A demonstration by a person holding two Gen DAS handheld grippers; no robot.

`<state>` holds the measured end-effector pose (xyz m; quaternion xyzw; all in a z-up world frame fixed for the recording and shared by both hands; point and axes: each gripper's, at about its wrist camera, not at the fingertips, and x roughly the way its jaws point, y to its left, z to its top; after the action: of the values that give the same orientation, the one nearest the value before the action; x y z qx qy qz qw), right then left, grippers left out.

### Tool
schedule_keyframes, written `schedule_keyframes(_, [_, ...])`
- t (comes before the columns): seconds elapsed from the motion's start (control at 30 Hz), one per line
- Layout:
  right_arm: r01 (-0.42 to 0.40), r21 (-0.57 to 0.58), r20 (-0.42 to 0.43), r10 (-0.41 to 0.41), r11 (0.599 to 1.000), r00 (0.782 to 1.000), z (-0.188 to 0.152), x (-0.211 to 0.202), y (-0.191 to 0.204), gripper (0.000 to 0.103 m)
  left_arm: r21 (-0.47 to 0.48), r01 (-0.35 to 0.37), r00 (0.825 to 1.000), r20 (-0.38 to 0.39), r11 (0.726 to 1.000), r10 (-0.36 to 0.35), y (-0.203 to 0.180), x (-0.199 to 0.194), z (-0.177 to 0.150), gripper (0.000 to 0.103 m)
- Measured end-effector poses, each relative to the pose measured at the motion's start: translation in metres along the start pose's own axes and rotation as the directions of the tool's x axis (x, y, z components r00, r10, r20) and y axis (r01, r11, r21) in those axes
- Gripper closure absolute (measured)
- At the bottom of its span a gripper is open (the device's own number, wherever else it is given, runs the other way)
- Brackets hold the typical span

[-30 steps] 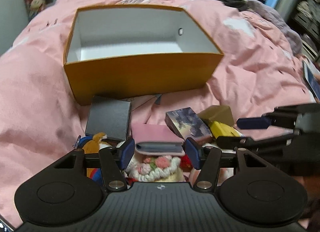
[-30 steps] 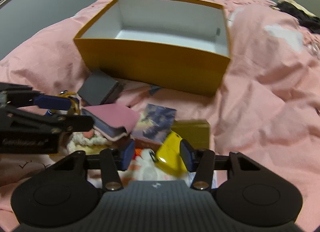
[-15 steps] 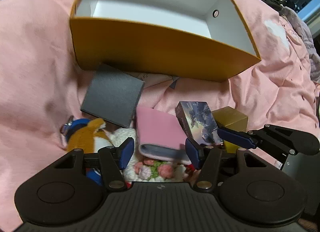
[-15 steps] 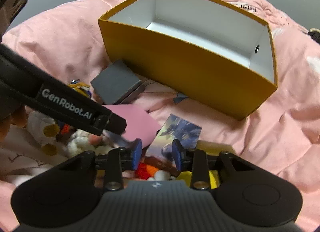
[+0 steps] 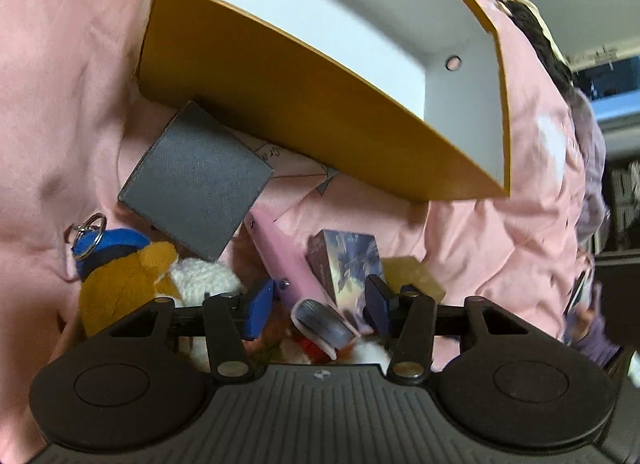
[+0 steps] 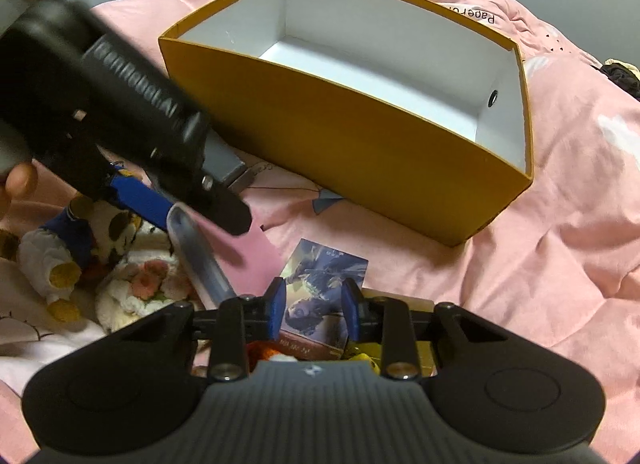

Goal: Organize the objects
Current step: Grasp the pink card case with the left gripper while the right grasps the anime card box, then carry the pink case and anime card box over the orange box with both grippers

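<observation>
At lower centre of each view, the left gripper [image 5: 316,306] is closing around the pink wallet [image 5: 290,264] while the right gripper [image 6: 312,310] clamps the picture box [image 6: 320,296], presumably both bound for the empty orange box [image 6: 360,136] above.

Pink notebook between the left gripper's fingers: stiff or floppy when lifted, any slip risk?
The pink notebook stands on edge, tilted, between the closing jaws of the left gripper. It is probably fairly stiff across its covers, though the page block could fan open at the unbound edge. The cover looks smooth, so it may slip or pivot. It rests on soft plush toys, so it could tip.
</observation>
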<state>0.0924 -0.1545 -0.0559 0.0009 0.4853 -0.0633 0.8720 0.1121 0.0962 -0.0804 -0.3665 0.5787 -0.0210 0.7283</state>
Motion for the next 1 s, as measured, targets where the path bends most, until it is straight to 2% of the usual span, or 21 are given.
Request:
schedule_keyframes(0.13, [-0.012,0.018,-0.012,0.013,1.0,1.0,0.003,0.004,-0.005,0.071,0.015,-0.023,0.999,-0.035,1.0,0.023,-0.003,0.018,0.01,0.049])
schedule_keyframes(0.33, [0.002,0.038,-0.026,-0.001,0.999,1.0,0.004,0.007,-0.011,0.07,0.079,-0.095,0.994,-0.046,0.992,0.098,-0.007,0.041,0.005,0.06])
schedule_keyframes(0.37, [0.0,0.041,-0.027,0.001,0.999,1.0,0.004,0.008,-0.012,0.069,0.093,-0.089,0.995,-0.036,0.992,0.093,-0.007,0.039,0.002,0.062])
schedule_keyframes(0.43, [-0.004,0.056,-0.032,0.006,0.998,0.999,0.005,0.009,-0.014,0.067,0.128,-0.087,0.996,-0.015,0.988,0.09,-0.008,0.03,-0.003,0.071])
schedule_keyframes(0.5, [-0.024,0.072,-0.043,0.027,0.997,0.999,0.008,0.012,-0.018,0.063,0.164,-0.088,0.996,0.017,0.983,0.087,-0.01,0.018,-0.008,0.074])
schedule_keyframes(0.6, [-0.057,0.089,-0.052,0.062,0.994,0.997,0.018,0.018,-0.025,0.054,0.217,-0.114,0.99,0.109,0.97,0.092,-0.019,-0.004,-0.016,0.076])
schedule_keyframes(0.67, [-0.088,0.105,-0.075,0.096,0.991,0.993,0.026,0.026,-0.031,0.053,0.273,-0.123,0.979,0.194,0.954,0.07,-0.027,-0.021,-0.02,0.081])
schedule_keyframes(0.77, [-0.141,0.173,-0.157,0.169,0.975,0.973,0.033,0.045,-0.041,0.051,0.355,-0.205,0.947,0.307,0.912,0.093,-0.038,-0.036,-0.025,0.082])
schedule_keyframes(0.83, [-0.154,0.24,-0.224,0.21,0.958,0.952,0.037,0.059,-0.05,0.05,0.359,-0.255,0.93,0.344,0.898,0.127,-0.037,-0.039,-0.024,0.082])
schedule_keyframes(0.9, [-0.169,0.254,-0.25,0.234,0.952,0.94,0.041,0.068,-0.057,0.05,0.347,-0.269,0.926,0.349,0.898,0.142,-0.031,-0.039,-0.022,0.082])
schedule_keyframes(1.0, [-0.19,0.287,-0.288,0.273,0.939,0.918,0.046,0.081,-0.064,0.049,0.339,-0.272,0.929,0.337,0.901,0.154,-0.023,-0.039,-0.02,0.082])
